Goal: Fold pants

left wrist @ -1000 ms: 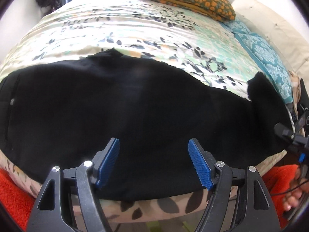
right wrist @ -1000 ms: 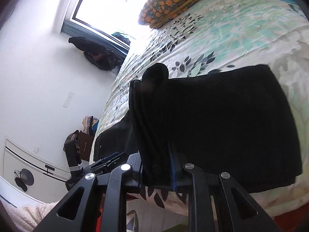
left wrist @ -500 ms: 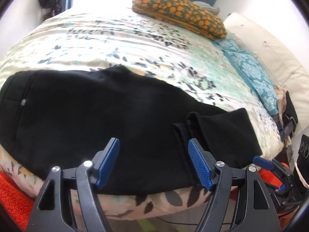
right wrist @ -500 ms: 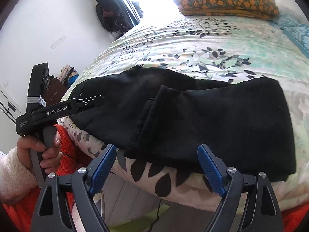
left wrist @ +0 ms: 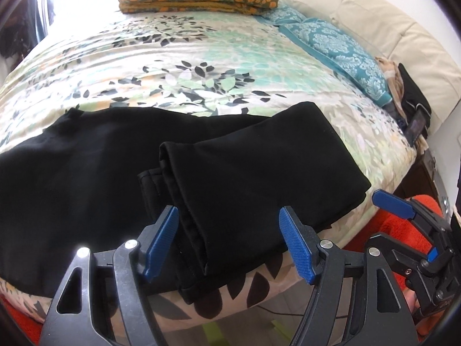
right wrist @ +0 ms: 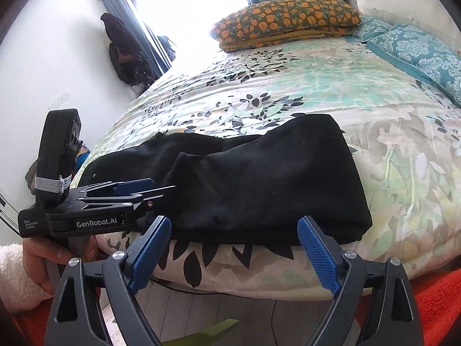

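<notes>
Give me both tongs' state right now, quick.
Left tongs: open, holding nothing, poised at the folded edge of the black pants.
Right tongs: open, holding nothing, just off the bed edge.

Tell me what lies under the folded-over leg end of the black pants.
Under the folded-over leg end lies the rest of the black pants, spread on the floral bedspread. How far that lower layer reaches beneath the flap is covered. Both grippers, left and right, are open, off the cloth.

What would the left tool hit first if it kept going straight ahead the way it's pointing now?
Most likely the folded-over leg of the black pants, lying just ahead between the open left tool's fingers at the bed's near edge; depth is uncertain.
</notes>
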Available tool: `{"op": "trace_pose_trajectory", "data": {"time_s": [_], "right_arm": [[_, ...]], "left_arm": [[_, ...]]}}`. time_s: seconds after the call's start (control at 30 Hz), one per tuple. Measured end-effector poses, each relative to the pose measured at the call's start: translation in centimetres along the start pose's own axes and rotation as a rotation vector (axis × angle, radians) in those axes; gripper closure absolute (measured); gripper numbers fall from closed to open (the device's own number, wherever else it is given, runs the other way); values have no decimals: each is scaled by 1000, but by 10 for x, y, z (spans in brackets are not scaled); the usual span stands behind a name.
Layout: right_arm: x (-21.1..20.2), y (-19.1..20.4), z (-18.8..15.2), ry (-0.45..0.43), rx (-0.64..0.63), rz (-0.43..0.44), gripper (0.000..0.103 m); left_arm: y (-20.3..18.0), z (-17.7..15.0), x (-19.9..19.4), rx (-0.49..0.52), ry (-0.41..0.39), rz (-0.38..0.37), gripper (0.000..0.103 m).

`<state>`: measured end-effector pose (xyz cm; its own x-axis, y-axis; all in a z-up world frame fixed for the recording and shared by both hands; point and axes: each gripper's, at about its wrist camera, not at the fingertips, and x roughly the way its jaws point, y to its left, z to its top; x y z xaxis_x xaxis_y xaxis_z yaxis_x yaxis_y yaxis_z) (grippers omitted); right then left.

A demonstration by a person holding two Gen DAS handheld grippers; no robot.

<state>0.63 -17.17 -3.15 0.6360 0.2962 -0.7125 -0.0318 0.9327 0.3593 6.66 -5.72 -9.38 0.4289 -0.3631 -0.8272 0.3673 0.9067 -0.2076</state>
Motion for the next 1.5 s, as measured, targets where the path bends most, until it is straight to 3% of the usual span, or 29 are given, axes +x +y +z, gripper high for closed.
{"op": "trace_pose_trajectory", "data": {"time_s": [0.17, 0.2, 0.27, 0.3, 0.37, 0.5, 0.57, 0.7, 0.83, 0.9, 0.93, 0.97, 1.03, 1.13, 1.27, 1.37, 1.4, 1.43, 1.47, 1.5], "right_arm": [[0, 2, 3, -16, -1, 19, 13], [0, 3, 3, -19, -4, 21, 13], [-1, 4, 3, -21, -6, 25, 13], [-1, 4, 3, -22, -6, 25, 13], [-2, 3, 3, -23, -3, 23, 13], [-10, -1, 3, -55, 8, -1, 13], [-13, -5, 4, -66, 11, -24, 13], [10, -10, 14, -40, 8, -65, 10], [73, -6, 21, 142, -97, -179, 11], [94, 1, 11, 191, -171, -234, 10], [98, 5, 6, 188, -196, -247, 10], [98, 8, 5, 174, -207, -251, 8], [98, 10, 4, 172, -214, -243, 8], [100, 9, 2, 167, -207, -234, 5], [101, 12, 1, 162, -220, -238, 2], [99, 12, 0, 157, -219, -224, 2], [98, 12, 0, 155, -219, -219, 2], [96, 12, 0, 152, -220, -213, 2], [93, 12, 0, 148, -220, -210, 2], [89, 11, 1, 143, -217, -200, 2]], "left_arm": [[0, -4, 10, -14, 34, 23, 32], [1, -6, 11, -20, 35, 25, 38], [4, -7, 16, -25, 62, 34, 83], [6, -8, 20, -30, 79, 35, 92], [8, -11, 21, -40, 77, 29, 98], [10, -15, -5, -48, 17, -3, 100], [14, -18, -15, -45, 6, -13, 100], [21, -27, -2, -63, 61, 0, 100], [22, -28, 1, -68, 89, -14, 92], [35, -23, -13, -119, 47, -27, 63], [46, -20, -23, -161, 2, -23, 34], [58, -18, -32, -202, -49, -9, 28], [82, -13, -36, -268, -65, 1, 29], [94, -7, -13, -316, 53, -74, 29], [70, -4, 22, -269, 157, -105, 29], [46, -3, 36, -203, 195, -50, 29], [40, -3, 37, -172, 200, -20, 33], [36, -2, 38, -150, 194, 5, 64], [36, -2, 39, -143, 191, 2, 88], [39, -1, 37, -163, 194, -35, 91]]}}
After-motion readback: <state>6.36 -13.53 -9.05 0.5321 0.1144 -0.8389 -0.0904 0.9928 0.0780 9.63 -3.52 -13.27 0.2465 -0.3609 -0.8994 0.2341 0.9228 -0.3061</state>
